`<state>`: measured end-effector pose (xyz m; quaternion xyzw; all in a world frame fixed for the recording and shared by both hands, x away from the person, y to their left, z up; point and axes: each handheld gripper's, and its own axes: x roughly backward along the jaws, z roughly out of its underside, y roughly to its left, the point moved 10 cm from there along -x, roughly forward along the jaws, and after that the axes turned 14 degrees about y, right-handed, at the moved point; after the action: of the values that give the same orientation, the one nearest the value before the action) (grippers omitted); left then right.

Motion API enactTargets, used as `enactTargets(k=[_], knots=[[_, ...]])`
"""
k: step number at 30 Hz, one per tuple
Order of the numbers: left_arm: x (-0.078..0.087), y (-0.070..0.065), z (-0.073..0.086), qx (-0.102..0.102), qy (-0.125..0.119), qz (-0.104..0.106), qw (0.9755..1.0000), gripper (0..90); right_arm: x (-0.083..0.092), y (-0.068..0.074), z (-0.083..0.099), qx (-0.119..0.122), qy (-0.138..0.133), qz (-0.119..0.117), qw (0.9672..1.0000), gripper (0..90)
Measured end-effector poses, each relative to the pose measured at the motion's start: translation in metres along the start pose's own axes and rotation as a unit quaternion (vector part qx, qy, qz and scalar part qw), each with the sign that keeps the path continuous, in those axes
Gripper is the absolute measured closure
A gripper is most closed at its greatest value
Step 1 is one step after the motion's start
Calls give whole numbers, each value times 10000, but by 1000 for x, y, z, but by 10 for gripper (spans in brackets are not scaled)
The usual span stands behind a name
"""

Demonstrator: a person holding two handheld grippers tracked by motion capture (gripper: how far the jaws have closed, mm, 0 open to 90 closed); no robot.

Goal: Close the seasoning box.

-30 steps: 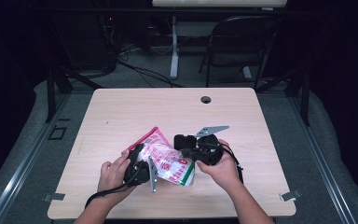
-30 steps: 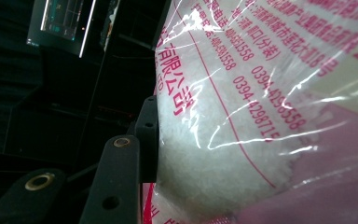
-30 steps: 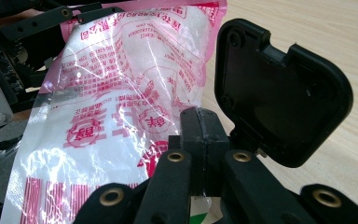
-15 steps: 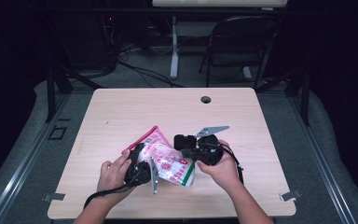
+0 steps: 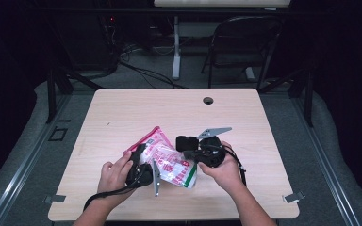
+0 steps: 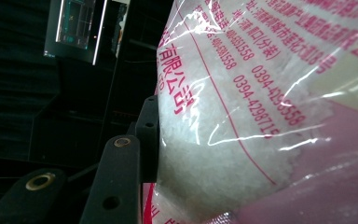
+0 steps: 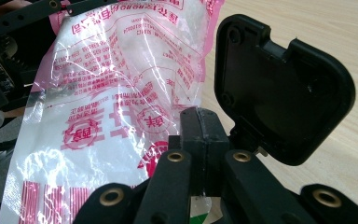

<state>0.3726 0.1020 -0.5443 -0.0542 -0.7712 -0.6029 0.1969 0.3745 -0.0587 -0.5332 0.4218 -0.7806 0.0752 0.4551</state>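
A clear plastic bag (image 5: pixel 167 160) with red print, full of white grains, lies tilted between both hands near the table's front. My left gripper (image 5: pixel 143 153) is shut on the bag's left side. In the left gripper view one black pad (image 6: pixel 147 135) presses into the bulging bag (image 6: pixel 261 116), which hides the other jaw. My right gripper (image 5: pixel 194 154) sits at the bag's right end. In the right gripper view its jaws (image 7: pixel 199 128) stand together, pinching the thin edge of the bag (image 7: pixel 112 93).
A black plastic piece (image 5: pixel 185 142) (image 7: pixel 279 88) sits right beside the bag and the right gripper's tip. The wooden table (image 5: pixel 122 113) has a cable hole (image 5: pixel 208 100) near its far edge. A folding chair (image 5: pixel 245 42) stands behind the table.
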Motion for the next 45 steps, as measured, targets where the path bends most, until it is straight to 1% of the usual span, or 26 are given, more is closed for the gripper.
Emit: enactTargets(k=[8, 13, 17, 18, 20, 22, 24, 28, 31, 32, 33, 43, 45], knots=[[2, 4, -2, -101, -20, -170, 9998, 622, 1, 0, 1, 4, 4, 8, 10000, 900], [3, 3, -3, -137, -26, -226, 9996, 623, 1, -1, 1, -11, -28, -4, 10000, 900], [4, 5, -4, -197, -45, -286, 9994, 623, 1, -1, 3, 0, 3, -3, 10000, 900], [4, 6, -5, -205, -44, -299, 9993, 623, 1, -1, 2, -31, -26, -13, 10000, 900], [4, 6, -6, -227, -67, -336, 9992, 623, 1, -1, 2, -27, -32, -11, 10000, 900], [5, 7, -6, -230, -65, -354, 9991, 623, 2, -2, 3, 11, 17, -7, 10000, 900], [5, 7, -7, -254, -55, -366, 9990, 623, 2, -2, 3, -7, -4, -4, 10000, 900], [7, 9, -8, -304, -74, -447, 9985, 623, 2, -2, 3, -22, -4, -3, 10000, 900], [7, 9, -9, -327, -80, -469, 9983, 624, 2, -3, 4, -36, -7, -8, 10000, 900], [7, 8, -8, -317, -66, -439, 9985, 624, 2, -3, 4, -29, 8, -5, 10000, 900], [7, 9, -9, -335, -96, -479, 9982, 624, 2, -3, 4, -26, 16, 1, 10000, 900], [7, 10, -10, -404, -86, -526, 9978, 625, 1, -4, 4, -57, -12, -16, 10000, 900], [7, 10, -11, -416, -106, -552, 9976, 625, 1, -5, 5, -43, 26, 0, 10000, 900]])
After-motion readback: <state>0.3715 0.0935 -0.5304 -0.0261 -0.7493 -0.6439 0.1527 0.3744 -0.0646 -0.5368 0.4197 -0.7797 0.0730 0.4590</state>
